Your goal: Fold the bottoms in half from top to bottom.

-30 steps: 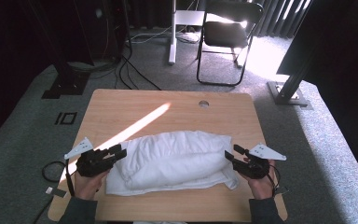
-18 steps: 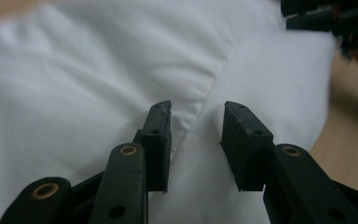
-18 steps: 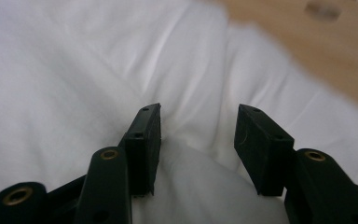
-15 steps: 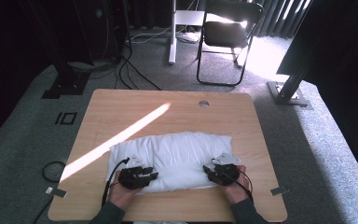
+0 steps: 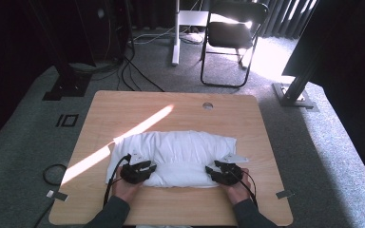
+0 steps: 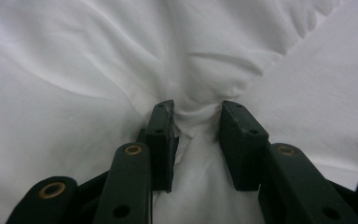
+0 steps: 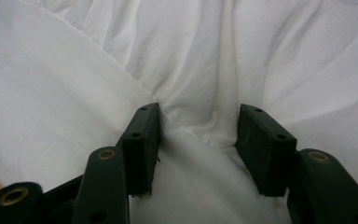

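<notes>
Down on the wooden surface (image 5: 123, 109) lay a white cloth (image 5: 180, 149), bunched near the front edge. The left gripper (image 5: 140, 170) had its fingers (image 6: 161, 135) closing, pinching a fold. The right gripper (image 5: 217, 170) sat with fingers (image 7: 142, 140) apart, cloth bulging between them.

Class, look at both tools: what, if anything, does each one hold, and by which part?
The left tool has been closing and pinches a bunched fold near the white cloth's front edge. The right tool straddles a fold there too, but its grip cannot be told.
</notes>
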### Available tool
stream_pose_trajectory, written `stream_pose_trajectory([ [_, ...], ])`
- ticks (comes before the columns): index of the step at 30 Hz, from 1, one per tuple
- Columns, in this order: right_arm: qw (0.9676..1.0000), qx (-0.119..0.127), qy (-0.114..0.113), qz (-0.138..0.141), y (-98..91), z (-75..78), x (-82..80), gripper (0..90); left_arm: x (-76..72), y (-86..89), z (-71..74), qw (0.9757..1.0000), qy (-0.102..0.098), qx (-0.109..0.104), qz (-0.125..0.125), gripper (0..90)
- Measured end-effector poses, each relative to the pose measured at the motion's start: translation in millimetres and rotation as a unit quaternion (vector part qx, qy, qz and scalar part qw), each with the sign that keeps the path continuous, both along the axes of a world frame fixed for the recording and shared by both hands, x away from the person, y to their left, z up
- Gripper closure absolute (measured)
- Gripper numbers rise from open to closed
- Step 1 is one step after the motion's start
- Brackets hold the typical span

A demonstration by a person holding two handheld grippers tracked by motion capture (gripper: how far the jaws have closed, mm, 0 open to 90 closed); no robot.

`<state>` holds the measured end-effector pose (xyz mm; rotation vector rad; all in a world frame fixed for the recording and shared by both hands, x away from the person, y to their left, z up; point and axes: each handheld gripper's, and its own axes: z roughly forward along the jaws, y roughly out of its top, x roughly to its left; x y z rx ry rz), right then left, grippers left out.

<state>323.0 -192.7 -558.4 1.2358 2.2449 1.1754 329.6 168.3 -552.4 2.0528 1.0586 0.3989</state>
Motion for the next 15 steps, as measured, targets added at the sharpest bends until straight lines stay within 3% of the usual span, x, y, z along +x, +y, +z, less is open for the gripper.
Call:
stream_pose_trajectory([
  [4,1.0,0.009,0.0,0.001,3.2,-1.7,4.9,48.8,10.5,3.8,0.4,0.9998,0.007,-0.009,0.016,66.2],
  [10,1.0,0.001,0.002,-0.001,9.5,0.1,13.8,48.8,16.6,8.2,2.6,0.9992,0.012,-0.012,0.035,62.7],
  [13,1.0,-0.008,0.002,-0.002,13.6,1.4,17.7,48.9,17.0,12.1,5.5,0.9984,0.012,-0.013,0.055,56.7],
  [15,1.0,-0.005,0.004,-0.001,14.9,1.3,20.1,48.8,15.2,13.9,8.9,0.9974,0.0,-0.004,0.072,48.3],
])
